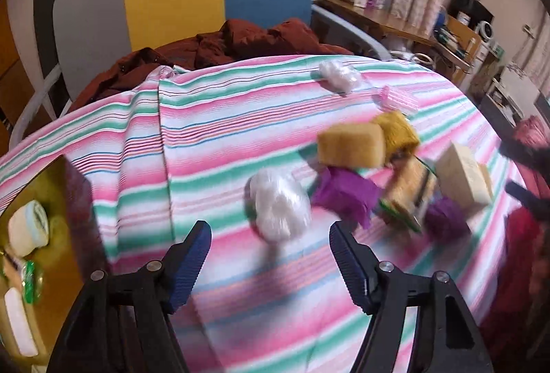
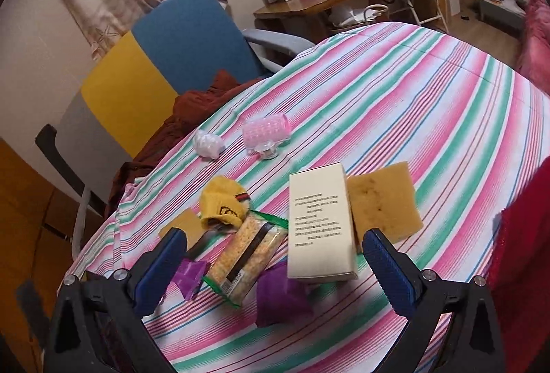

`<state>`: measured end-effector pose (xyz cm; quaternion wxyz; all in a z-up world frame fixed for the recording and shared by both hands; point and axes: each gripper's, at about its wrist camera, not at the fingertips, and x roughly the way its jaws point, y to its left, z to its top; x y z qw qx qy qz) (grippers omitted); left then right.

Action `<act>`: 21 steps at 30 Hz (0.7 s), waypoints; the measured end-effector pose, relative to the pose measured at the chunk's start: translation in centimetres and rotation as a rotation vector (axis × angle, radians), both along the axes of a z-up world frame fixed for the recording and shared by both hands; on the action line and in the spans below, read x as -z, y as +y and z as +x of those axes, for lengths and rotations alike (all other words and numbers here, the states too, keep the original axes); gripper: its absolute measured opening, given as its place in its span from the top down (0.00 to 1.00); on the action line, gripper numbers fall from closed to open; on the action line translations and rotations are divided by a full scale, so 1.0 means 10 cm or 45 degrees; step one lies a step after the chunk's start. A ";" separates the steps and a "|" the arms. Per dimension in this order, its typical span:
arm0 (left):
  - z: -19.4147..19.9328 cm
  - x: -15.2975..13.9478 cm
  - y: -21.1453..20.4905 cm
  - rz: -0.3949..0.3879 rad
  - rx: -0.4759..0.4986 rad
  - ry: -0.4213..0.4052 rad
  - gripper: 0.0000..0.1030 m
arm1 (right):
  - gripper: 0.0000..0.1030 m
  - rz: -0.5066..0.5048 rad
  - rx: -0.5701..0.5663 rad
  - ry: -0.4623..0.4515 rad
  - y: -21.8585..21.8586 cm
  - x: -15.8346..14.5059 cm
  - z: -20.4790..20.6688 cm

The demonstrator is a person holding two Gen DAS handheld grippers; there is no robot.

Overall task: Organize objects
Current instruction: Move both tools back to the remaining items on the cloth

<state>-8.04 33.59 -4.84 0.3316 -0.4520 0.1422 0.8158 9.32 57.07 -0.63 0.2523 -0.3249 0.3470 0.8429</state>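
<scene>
A heap of small items lies on the striped cloth (image 1: pixel 213 139). My left gripper (image 1: pixel 269 235) is open, and a white plastic wad (image 1: pixel 278 204) sits just ahead between its fingertips, blurred. Beyond it are a yellow sponge (image 1: pixel 350 144), a purple wrapper (image 1: pixel 343 194) and a cream box (image 1: pixel 464 177). My right gripper (image 2: pixel 275 237) is open above a cracker packet (image 2: pixel 247 256) and the cream box (image 2: pixel 319 225), holding nothing. A sponge (image 2: pixel 385 204) leans beside the box. A yellow cloth (image 2: pixel 223 204), a purple pouch (image 2: pixel 282 294), a pink roller (image 2: pixel 264 132) and a second white wad (image 2: pixel 208 143) lie around.
A wooden tray (image 1: pixel 58 201) at the left holds a tape roll (image 1: pixel 29 227) and small packets. A blue and yellow chair (image 2: pixel 192 40) with a rust-brown garment (image 1: pixel 240 43) stands behind the table. A red cloth (image 2: pixel 522 235) hangs at the right edge. A cluttered desk (image 2: pixel 316 2) stands farther back.
</scene>
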 end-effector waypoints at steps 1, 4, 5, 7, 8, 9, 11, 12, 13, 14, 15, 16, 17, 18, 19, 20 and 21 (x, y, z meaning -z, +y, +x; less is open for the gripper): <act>-0.05 0.03 0.06 0.000 -0.007 -0.007 0.30 | 0.00 0.006 -0.010 0.000 -0.01 -0.01 -0.01; -0.24 0.18 0.25 -0.029 -0.044 -0.031 0.30 | 0.00 0.026 -0.043 0.003 -0.05 -0.02 -0.05; -0.30 0.27 0.31 -0.049 -0.065 -0.047 0.30 | 0.00 0.031 -0.052 0.001 -0.06 -0.02 -0.07; -0.40 0.41 0.39 -0.083 -0.078 -0.078 0.49 | 0.00 0.041 -0.079 -0.006 -0.08 -0.02 -0.11; -0.43 0.50 0.42 -0.113 -0.080 -0.081 0.58 | 0.00 0.045 -0.087 -0.007 -0.09 -0.02 -0.12; -0.40 0.49 0.42 -0.097 -0.073 -0.008 0.60 | 0.00 0.051 -0.098 -0.006 -0.10 -0.02 -0.13; -0.38 0.51 0.40 -0.092 -0.067 0.021 0.60 | 0.00 0.064 -0.117 0.003 -0.13 -0.04 -0.15; -0.38 0.51 0.39 -0.085 -0.068 0.024 0.60 | 0.00 0.068 -0.127 0.007 -0.15 -0.05 -0.16; -0.38 0.51 0.39 -0.082 -0.070 0.027 0.60 | 0.00 0.073 -0.137 0.011 -0.16 -0.05 -0.17; -0.39 0.52 0.39 -0.080 -0.073 0.029 0.60 | 0.00 0.078 -0.145 0.013 -0.17 -0.06 -0.17; -0.39 0.52 0.40 -0.083 -0.070 0.037 0.59 | 0.00 0.081 -0.153 0.016 -0.18 -0.06 -0.18; -0.39 0.52 0.41 -0.084 -0.071 0.036 0.59 | 0.00 0.084 -0.161 0.020 -0.19 -0.06 -0.18; -0.39 0.52 0.40 -0.077 -0.071 0.036 0.59 | 0.00 0.087 -0.166 0.023 -0.20 -0.07 -0.18; -0.38 0.52 0.39 -0.075 -0.065 0.040 0.59 | 0.00 0.090 -0.169 0.023 -0.21 -0.07 -0.19; -0.38 0.52 0.39 -0.076 -0.060 0.043 0.59 | 0.00 0.088 -0.175 0.024 -0.21 -0.07 -0.19; -0.40 0.52 0.40 -0.073 -0.060 0.041 0.59 | 0.00 0.087 -0.179 0.023 -0.22 -0.06 -0.20; -0.40 0.52 0.39 -0.066 -0.062 0.041 0.59 | 0.00 0.089 -0.183 0.020 -0.22 -0.06 -0.21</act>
